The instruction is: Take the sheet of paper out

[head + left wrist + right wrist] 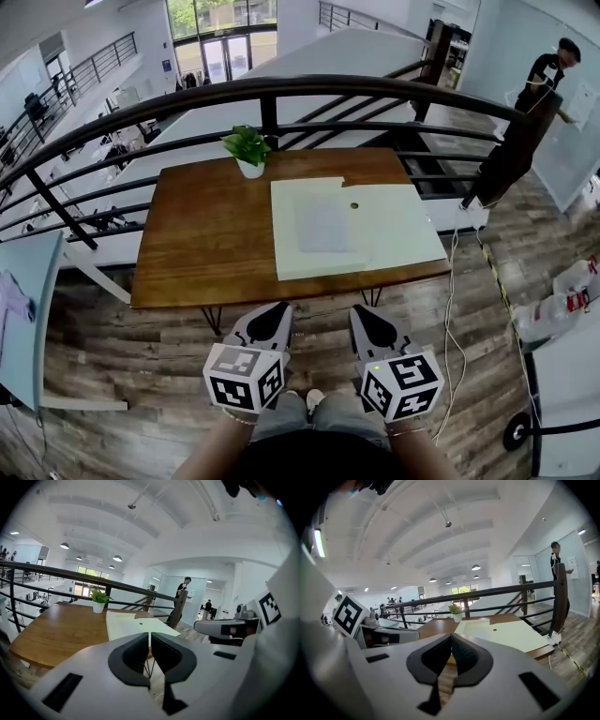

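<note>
Pre-approach: both grippers hang short of the brown wooden surface (206,244).
Left gripper (268,324) and right gripper (373,328): jaws together, nothing between them. The greyish-white sheet of paper (322,225) seems to lie inside the pale-green flat folder (394,234). Best to pin the folder with one gripper and pinch the sheet's edge with the other.

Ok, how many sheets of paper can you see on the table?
1: a pale grey sheet on the left half of the light green mat, which lies on the right side of the wooden table. More could be hidden beneath it.
</note>
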### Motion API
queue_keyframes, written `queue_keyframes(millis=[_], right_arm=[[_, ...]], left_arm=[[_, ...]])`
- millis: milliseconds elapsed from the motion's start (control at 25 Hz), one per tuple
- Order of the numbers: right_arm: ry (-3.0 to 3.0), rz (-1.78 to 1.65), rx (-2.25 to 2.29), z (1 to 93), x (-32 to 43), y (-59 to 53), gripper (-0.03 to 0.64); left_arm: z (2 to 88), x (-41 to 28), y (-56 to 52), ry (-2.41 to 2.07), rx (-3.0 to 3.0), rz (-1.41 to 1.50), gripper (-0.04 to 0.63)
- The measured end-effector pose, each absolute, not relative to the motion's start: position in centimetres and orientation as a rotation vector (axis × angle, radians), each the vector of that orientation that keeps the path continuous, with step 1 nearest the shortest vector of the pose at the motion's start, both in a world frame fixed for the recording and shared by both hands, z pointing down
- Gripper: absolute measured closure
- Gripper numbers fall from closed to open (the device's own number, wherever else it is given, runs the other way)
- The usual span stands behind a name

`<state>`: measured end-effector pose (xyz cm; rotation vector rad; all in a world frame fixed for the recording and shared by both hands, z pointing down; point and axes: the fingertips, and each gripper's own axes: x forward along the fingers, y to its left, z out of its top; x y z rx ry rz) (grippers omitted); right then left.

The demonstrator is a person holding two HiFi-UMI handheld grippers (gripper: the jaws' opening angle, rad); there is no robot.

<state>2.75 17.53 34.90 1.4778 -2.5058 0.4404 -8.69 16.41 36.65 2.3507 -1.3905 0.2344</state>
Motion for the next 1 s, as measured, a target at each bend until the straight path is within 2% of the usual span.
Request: queue_keyframes(millis=[640, 1000], right_arm=[[-2.447, 0.481, 1.496, 37.1, -0.9, 17.8, 0.589], [-2.459, 0.492, 1.453, 37.8, -1.2, 13.0, 0.589]], left_arm=[[38.4, -10.3, 15.2, -1.25, 2.381, 0.231, 0.569], [38.2, -10.5, 11.1, -1.264, 2.377, 0.25, 0.569]])
